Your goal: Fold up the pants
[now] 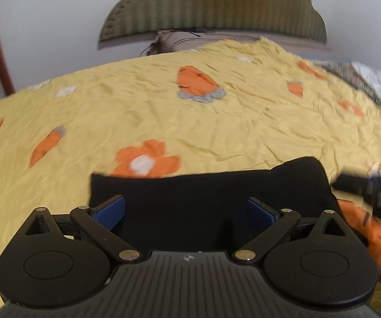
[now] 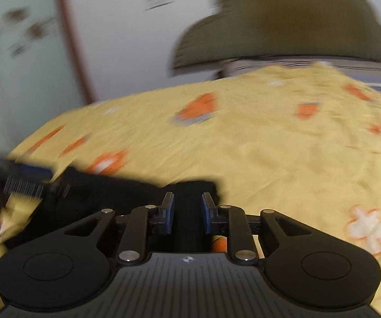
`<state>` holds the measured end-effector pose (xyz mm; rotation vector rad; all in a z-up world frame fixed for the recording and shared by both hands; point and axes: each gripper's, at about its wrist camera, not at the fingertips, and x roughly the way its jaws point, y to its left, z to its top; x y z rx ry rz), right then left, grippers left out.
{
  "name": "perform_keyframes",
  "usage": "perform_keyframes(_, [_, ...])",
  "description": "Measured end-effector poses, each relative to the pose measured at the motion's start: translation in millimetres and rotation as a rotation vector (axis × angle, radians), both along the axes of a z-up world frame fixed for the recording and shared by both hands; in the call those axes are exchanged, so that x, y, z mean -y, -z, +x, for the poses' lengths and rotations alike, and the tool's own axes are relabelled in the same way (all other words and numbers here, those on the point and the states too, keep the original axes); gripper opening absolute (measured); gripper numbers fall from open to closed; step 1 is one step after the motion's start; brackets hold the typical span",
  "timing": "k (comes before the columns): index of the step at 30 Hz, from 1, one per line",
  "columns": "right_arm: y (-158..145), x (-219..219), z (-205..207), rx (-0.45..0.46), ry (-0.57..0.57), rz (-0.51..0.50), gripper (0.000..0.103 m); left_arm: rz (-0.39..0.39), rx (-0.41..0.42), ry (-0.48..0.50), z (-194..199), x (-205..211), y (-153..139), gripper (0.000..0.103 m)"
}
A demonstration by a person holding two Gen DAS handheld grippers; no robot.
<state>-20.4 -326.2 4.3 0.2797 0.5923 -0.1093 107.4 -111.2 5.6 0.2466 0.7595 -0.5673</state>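
Two grippers work the black pants [image 1: 206,198] on the yellow bedspread [image 1: 217,122], near edge. Left gripper [image 1: 185,212]: jaws wide open over the cloth. Right gripper [image 2: 188,213]: jaws narrowed around a fold, grip unclear. Mid-fold, probably; next, pinch and carry over.

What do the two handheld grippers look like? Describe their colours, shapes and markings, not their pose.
Both match. The left gripper and the right gripper have matte black bodies with a ribbed centre plate bearing a small round emblem, two large round discs at the sides, black linkage arms with silver pins, and blue-padded fingers. No cables or sleeves show.
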Motion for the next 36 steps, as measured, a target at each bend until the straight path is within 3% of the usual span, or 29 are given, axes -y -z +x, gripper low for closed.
perform_keyframes(2, [9,-17,-3,-0.057,-0.078,-0.025,0.021,-0.026,-0.019,-0.057,-1,-27,-9,0.099])
perform_keyframes(4, [23,-25,-5,-0.111,-0.079,-0.109,0.024,-0.029,-0.015,-0.125,-3,-59,-20,0.099])
perform_keyframes(8, [15,-24,-16,-0.081,-0.003,-0.102,0.028,0.017,0.052,-0.289,-15,-137,-53,0.099])
perform_keyframes(10, [4,-38,-19,-0.033,-0.028,-0.138,0.028,0.054,0.093,-0.368,-26,-179,-76,0.099])
perform_keyframes(14, [-12,-81,-20,0.061,-0.253,-0.039,0.028,0.215,0.253,-0.523,-55,-245,-125,0.099])
perform_keyframes(18, [-4,-127,-18,0.052,-0.465,0.084,0.028,0.359,0.417,-0.655,-70,-281,-165,0.102])
perform_keyframes(20, [7,-144,-18,0.004,-0.483,0.087,0.028,0.365,0.421,-0.647,-69,-284,-167,0.102])
perform_keyframes(22, [18,-154,-18,-0.034,-0.458,0.086,0.029,0.298,0.364,-0.598,-64,-279,-154,0.102])
perform_keyframes(26, [33,-163,-23,-0.063,-0.398,0.101,0.029,0.127,0.166,-0.396,-44,-243,-100,0.102])
perform_keyframes(30, [35,-164,-23,-0.039,-0.320,0.109,0.029,0.061,0.047,-0.301,-27,-202,-49,0.101])
perform_keyframes(33, [32,-172,-20,-0.024,-0.304,0.087,0.029,0.054,0.016,-0.254,-24,-178,-26,0.101])
perform_keyframes(36, [32,-178,-13,-0.024,-0.292,0.064,0.042,0.112,0.041,-0.167,-27,-159,-10,0.101])
